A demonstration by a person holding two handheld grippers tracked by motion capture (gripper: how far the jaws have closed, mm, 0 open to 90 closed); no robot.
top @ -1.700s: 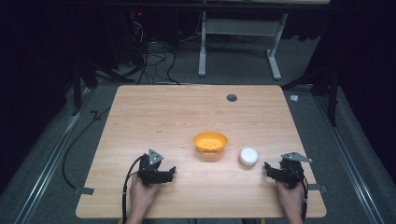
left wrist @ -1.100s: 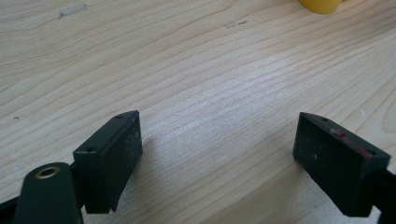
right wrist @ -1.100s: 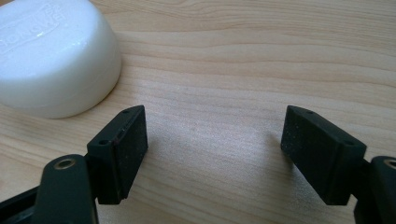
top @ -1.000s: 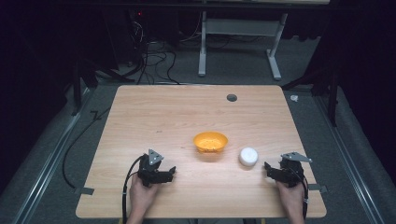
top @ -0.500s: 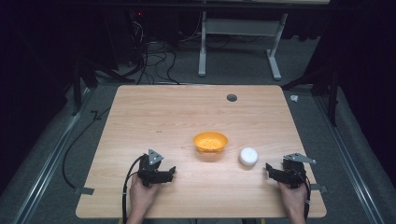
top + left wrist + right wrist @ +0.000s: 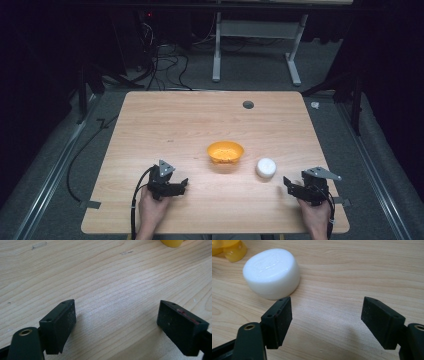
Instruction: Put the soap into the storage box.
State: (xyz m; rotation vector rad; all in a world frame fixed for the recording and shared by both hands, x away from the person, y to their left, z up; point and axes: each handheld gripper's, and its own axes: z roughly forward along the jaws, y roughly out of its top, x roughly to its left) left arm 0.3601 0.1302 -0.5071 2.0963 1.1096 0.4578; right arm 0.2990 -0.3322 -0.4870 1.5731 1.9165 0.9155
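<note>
An orange bowl [image 6: 225, 151] sits near the middle of the wooden table [image 6: 190, 125], with a white round lid-like puck [image 6: 266, 168] just to its right. My left gripper [image 6: 182, 186] rests on the table near the front left, open, nothing between its jaws; its own view has bare wood between the jaws [image 6: 116, 322] and the bowl's edge [image 6: 172, 242] at the top. My right gripper [image 6: 287, 184] rests at the front right, open and empty. In the right gripper view [image 6: 327, 320] the white puck [image 6: 272, 272] lies just beyond the left jaw, apart from it.
A dark round grommet hole [image 6: 248, 104] lies near the table's far edge. Behind the table stand a white desk frame [image 6: 255, 45] and cables on the grey floor [image 6: 165, 60]. A small white object [image 6: 314, 105] lies off the table's far right corner.
The right gripper has shifted very slightly toward the front of the table. The left gripper, bowl and puck stay where they were.
</note>
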